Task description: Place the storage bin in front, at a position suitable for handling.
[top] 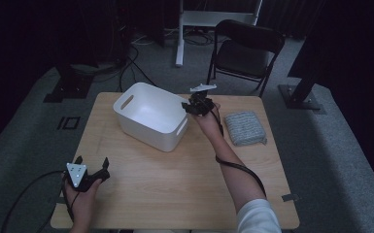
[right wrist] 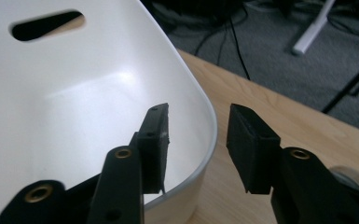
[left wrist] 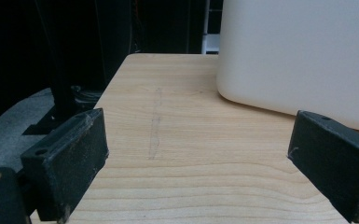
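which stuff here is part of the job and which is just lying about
In the job:
white bin, its rim straddled by the right gripper, jaws not yet pressing it
left gripper, open, waiting on the table

Lying about:
grey sponge
folding chair

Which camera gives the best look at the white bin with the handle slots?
The high view: the whole white bin shows there, both handle slots and its place on the table. The right gripper view shows its inside wall, one slot and the rim between the right gripper's jaws. The left gripper view shows just an outer corner.
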A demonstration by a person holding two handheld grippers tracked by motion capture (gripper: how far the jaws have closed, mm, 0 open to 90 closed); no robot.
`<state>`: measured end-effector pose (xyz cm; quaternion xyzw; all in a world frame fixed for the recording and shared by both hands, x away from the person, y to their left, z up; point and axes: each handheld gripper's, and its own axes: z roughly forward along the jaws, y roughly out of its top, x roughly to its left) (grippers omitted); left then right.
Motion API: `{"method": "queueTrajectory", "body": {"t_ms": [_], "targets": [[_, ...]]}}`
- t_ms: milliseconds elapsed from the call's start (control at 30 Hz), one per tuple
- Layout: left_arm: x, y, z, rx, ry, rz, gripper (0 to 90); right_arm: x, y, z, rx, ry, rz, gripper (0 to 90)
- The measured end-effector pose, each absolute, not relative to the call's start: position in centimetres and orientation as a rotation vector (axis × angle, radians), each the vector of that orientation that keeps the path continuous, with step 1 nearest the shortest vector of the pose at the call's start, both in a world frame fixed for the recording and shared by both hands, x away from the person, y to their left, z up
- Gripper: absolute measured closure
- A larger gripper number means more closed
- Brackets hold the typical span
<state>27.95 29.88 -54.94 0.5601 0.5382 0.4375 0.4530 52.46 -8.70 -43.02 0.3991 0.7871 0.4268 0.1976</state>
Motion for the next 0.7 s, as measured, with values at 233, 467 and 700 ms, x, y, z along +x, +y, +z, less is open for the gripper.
{"method": "queueTrajectory", "body": {"t_ms": [233,467,700], "targets": [[27.9,29.9,-54.9,1.385,1.327,1.08,4.5,53.1,-7.7,-43.2,1.132,2.214,1.16,64.8],[27.9,29.9,-55.0,1.374,1.331,1.075,4.5,53.5,-7.4,-43.4,1.149,2.214,1.114,78.6],[27.9,29.9,-55.0,1.372,1.334,1.077,4.5,53.7,-7.6,-43.2,1.138,2.258,1.09,80.2]]}}
